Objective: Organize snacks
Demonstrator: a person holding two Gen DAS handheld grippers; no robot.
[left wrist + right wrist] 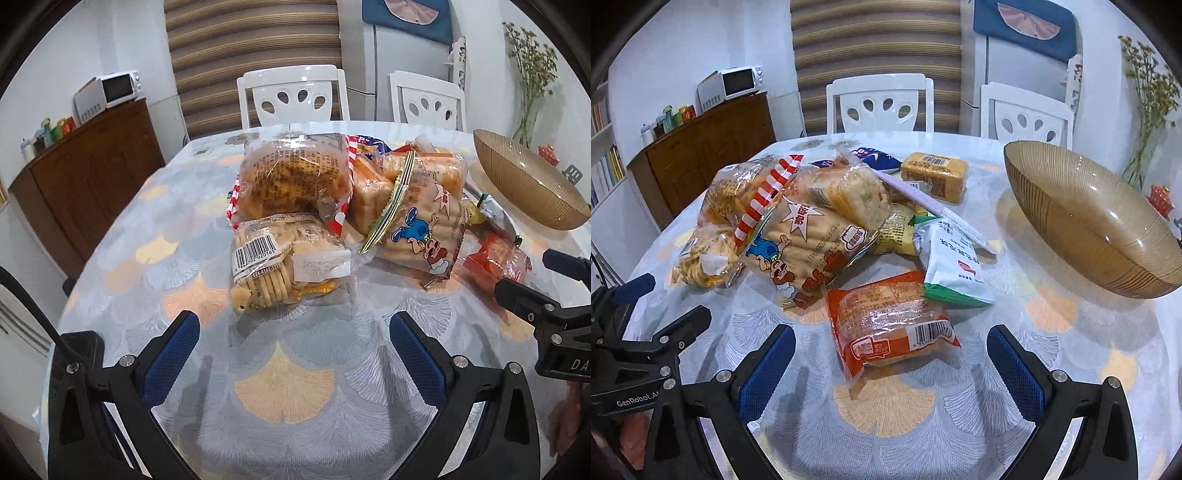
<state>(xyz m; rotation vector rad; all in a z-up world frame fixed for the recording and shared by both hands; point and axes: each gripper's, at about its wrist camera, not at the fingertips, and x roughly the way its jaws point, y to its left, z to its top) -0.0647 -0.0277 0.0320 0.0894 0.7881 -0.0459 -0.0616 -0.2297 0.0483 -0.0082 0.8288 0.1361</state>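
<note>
While both grippers hover w/ jaws spread wide, empty, left gripper [294, 345] faces biscuit pack [286, 264], barcode label, at 12; right gripper [891, 360], its neighbour marked "GenRobot", faces orange pack [890, 319]; bowl [1086, 218] at 2.

Bright, even indoor light falls from above, throwing soft grey shadows of each gripper's fingers onto the worktop [1052, 369]. Glare glints on the snack wrappers [291, 177] and glass bowl [1108, 221]. Fisheye distortion bends the edges, with dark, blurred corners.
</note>
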